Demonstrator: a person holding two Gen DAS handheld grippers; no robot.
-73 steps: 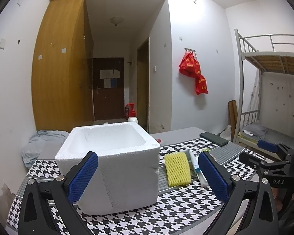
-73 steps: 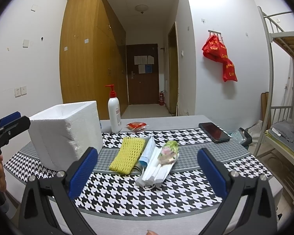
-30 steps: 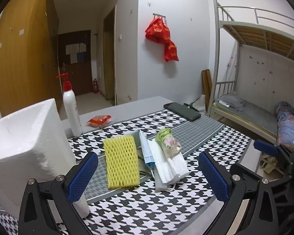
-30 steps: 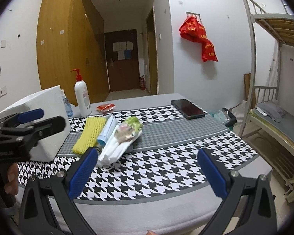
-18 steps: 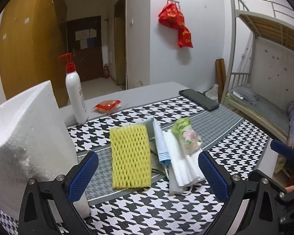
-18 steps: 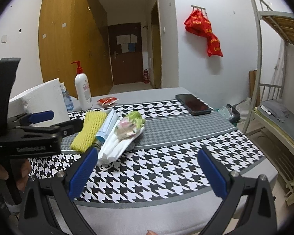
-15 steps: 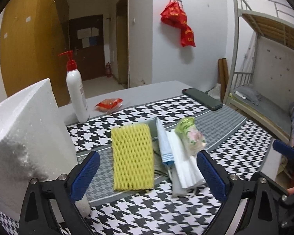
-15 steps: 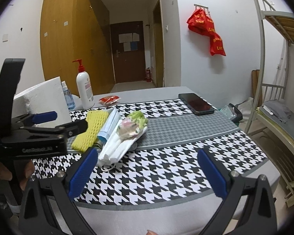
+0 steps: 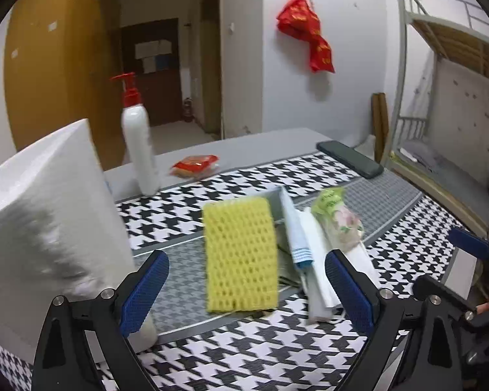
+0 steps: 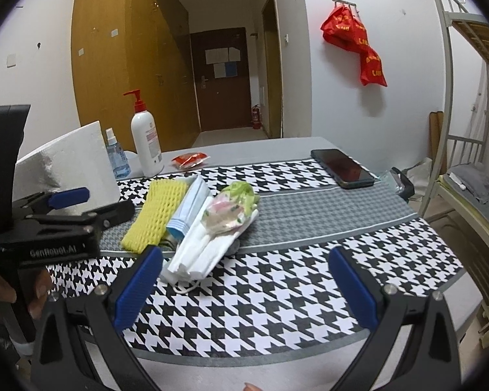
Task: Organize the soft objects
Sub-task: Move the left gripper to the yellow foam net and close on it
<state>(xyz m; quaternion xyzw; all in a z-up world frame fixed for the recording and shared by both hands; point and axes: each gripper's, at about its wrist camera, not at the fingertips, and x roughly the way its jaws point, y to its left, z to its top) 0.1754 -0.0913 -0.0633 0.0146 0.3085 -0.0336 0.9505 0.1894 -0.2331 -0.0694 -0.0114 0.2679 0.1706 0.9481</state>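
Yellow foam net (image 9: 239, 255) lies dead ahead of our left gripper (image 9: 244, 291), long axis running away; jaws spread, empty. Right gripper (image 10: 244, 288) also empty, farther off.

Left gripper (image 9: 246, 288): two black angular arms w/ ribbed blue pads (image 9: 143, 293) on the inner faces, silver screw heads at the joints, lower corners of the left wrist view. Right gripper (image 10: 241, 288): same build, black frame, blue pads, silver screws, bottom of the right wrist view. Left unit seen side-on at left edge of that view: black body, white "GenRoboLAI"-type lettering (blurry), blue pad, tall black handle. Fingers of a hand (image 10: 3, 296) wrap the handle, lower left; a fingertip shows at bottom edge.
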